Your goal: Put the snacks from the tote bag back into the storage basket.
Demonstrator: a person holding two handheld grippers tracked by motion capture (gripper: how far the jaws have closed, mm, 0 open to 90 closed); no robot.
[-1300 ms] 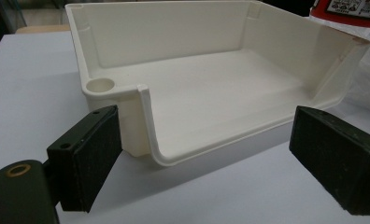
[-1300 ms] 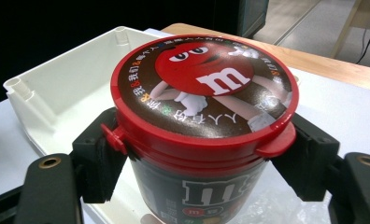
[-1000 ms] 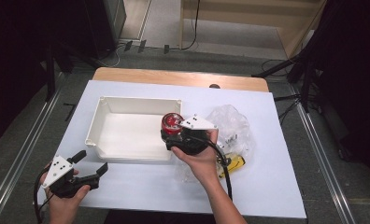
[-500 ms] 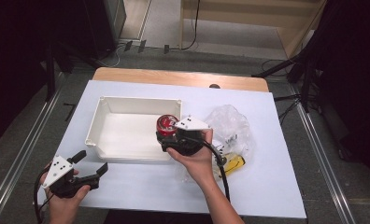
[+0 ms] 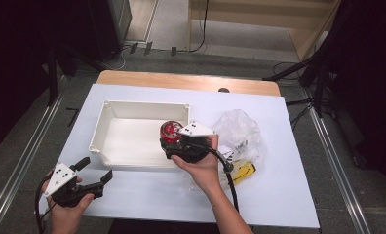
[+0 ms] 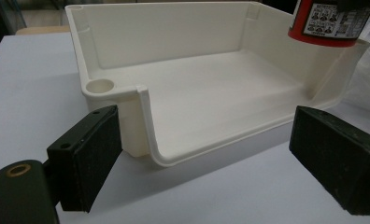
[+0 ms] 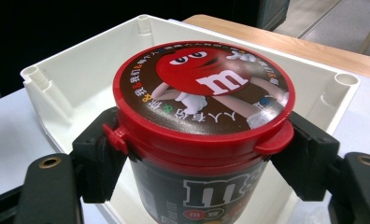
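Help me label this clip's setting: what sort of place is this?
Probably a lab or recording studio, not a home: a white-covered table with dark curtains around, cables on the floor, and a white bin staged beside a candy jar.

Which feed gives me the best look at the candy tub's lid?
The right gripper view: the candy tub sits close up, lid facing the camera. High view shows it small above the white bin; left gripper view catches its bottom edge.

A round candy tub [image 7: 202,135] with a red lid and dark printed label stands upright, gripped just below the lid, above the near right corner of a white bin [image 5: 132,134].
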